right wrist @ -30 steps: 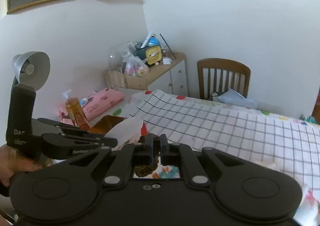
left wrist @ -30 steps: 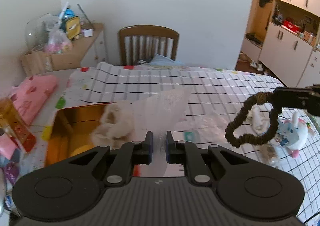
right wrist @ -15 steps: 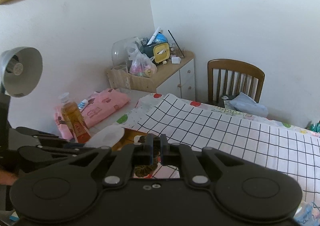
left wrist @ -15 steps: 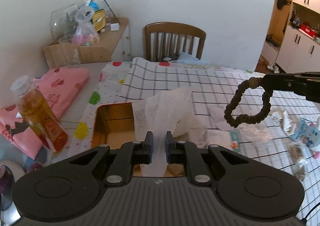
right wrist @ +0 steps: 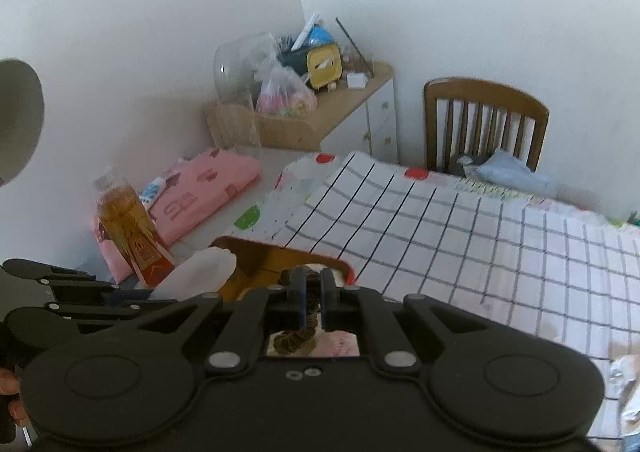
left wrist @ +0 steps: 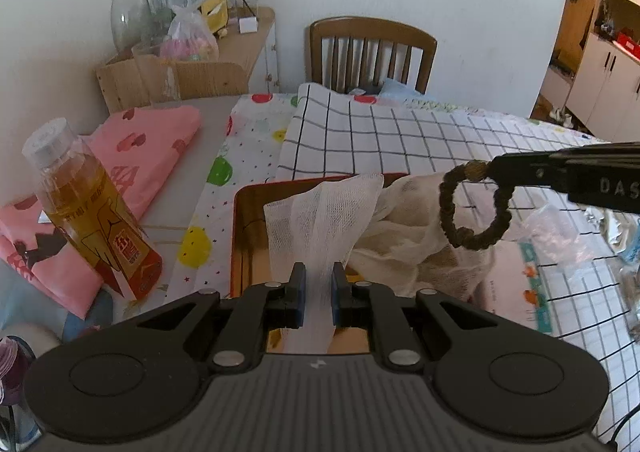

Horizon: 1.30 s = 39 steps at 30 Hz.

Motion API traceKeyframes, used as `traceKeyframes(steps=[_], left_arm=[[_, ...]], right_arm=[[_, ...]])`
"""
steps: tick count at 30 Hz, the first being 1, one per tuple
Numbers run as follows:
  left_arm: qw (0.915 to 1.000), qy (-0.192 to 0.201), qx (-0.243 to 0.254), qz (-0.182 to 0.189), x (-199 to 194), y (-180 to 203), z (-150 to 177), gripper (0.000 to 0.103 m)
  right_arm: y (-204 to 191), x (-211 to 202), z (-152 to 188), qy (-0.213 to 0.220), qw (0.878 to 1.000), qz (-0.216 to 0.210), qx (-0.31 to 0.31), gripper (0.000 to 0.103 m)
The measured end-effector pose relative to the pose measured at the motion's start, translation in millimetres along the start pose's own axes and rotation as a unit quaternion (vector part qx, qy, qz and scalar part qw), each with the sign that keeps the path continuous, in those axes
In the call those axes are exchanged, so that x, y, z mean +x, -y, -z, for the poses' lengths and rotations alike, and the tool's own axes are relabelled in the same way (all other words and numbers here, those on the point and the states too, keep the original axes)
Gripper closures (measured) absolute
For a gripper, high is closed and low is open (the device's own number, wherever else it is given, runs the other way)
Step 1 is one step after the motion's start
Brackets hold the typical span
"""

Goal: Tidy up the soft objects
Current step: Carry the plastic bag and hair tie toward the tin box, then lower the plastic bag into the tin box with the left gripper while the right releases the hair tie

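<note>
1. Two soft things are in the air at once: the left claw (left wrist: 319,290) is pinched on a strip of white gauze (left wrist: 322,219), and the right claw (right wrist: 313,302) is clamped on a brown hair tie (left wrist: 474,207).
2. Over the last second both claws have travelled toward the red-rimmed tin box (left wrist: 248,219) on the checked surface (left wrist: 400,139); the gauze that hung beside the box now hangs over its open interior.
3. The hair tie has come across too, and now dangles over the cream cloth (left wrist: 416,228) that slumps out of the box's right side, apart from it.
4. The amber bottle (left wrist: 86,207) and the pink folded cloth (left wrist: 148,143) have slid into the left wrist view, which fits the leftward shift.
5. My reading: both items are nearly placed. Lowering and letting go should finish them, though the loose gauze may drape over the rim rather than settle inside.
</note>
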<state>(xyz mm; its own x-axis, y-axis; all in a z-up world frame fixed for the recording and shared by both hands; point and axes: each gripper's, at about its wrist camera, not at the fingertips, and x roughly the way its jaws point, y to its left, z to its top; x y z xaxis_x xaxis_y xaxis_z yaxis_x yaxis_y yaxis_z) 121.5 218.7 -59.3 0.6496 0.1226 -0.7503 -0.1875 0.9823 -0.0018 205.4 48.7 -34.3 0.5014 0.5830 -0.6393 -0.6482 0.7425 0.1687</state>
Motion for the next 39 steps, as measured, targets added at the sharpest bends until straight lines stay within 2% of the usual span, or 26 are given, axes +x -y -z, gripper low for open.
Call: traceKeyframes(steps=[9,19,29,36,39], left_arm=[[0.9998,-0.018,0.009,0.007,25.9,-7.4,-1.9,0.091],[0.9992,-0.035,0.006,0.016,57.4,-5.7,-15.4,0.091],[0.9977,-0.062,0.004,0.025,83.0,-0.8,-15.7,0.091],[0.9976,-0.065,-0.005,0.024,85.9,-3.1,-13.7,0.091],[0.9976,-0.065,-0.009,0.024,85.1,-3.3,-13.6,0.091]], right_arm=[[-12.7,30.9,15.1,-0.035,0.999,-0.021,0.019,0.098],[-33.2,45.7,44.9,-0.081,0.996,-0.047,-0.012,0.098],[-39.5,51.4,55.9,-0.116,0.992,-0.054,-0.020,0.097],[-40.0,50.2,58.5,-0.123,0.991,-0.053,-0.028,0.087],[-39.0,49.8,57.2,-0.123,0.991,-0.055,-0.024,0.086]])
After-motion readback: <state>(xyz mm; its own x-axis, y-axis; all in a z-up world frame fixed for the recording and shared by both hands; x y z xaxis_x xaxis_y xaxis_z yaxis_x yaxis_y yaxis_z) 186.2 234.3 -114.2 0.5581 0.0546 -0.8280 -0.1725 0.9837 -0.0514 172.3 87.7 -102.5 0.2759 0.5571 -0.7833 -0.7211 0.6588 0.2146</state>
